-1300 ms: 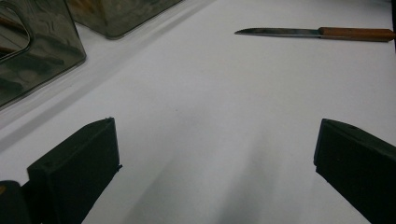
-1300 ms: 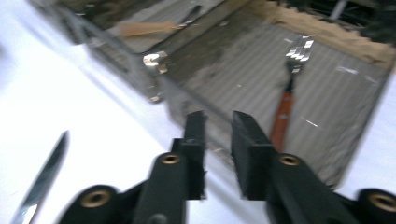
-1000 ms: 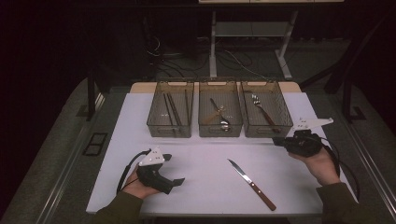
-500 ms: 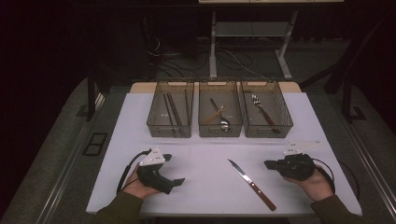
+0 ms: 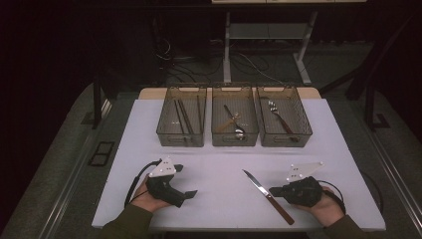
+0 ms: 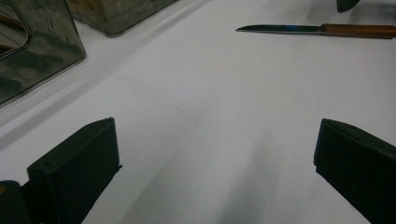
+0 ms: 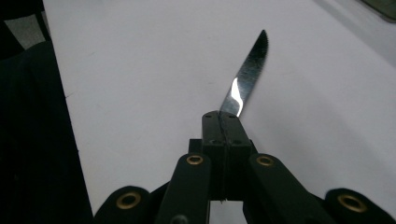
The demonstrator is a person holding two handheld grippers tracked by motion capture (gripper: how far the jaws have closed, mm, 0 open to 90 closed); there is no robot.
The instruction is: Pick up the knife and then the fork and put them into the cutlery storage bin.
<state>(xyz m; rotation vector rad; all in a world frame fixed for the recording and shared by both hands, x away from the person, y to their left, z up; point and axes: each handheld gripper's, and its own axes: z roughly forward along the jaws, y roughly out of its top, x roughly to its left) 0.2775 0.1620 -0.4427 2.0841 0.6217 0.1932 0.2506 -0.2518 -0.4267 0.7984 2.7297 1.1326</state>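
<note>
Beside the knife [image 5: 267,194], the right gripper [image 5: 273,191] has come down closed and empty; left gripper [image 5: 191,193] unmoved, wide open.

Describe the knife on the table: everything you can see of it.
The knife is a table knife with a slim, shiny steel blade, finely serrated along one edge and pointed, and a brown handle that looks like wood. It lies flat on the white table, blade tip toward the trays, handle toward the near edge. The right gripper, jaws shut, hangs just over its middle; whether it touches the knife cannot be told.
</note>
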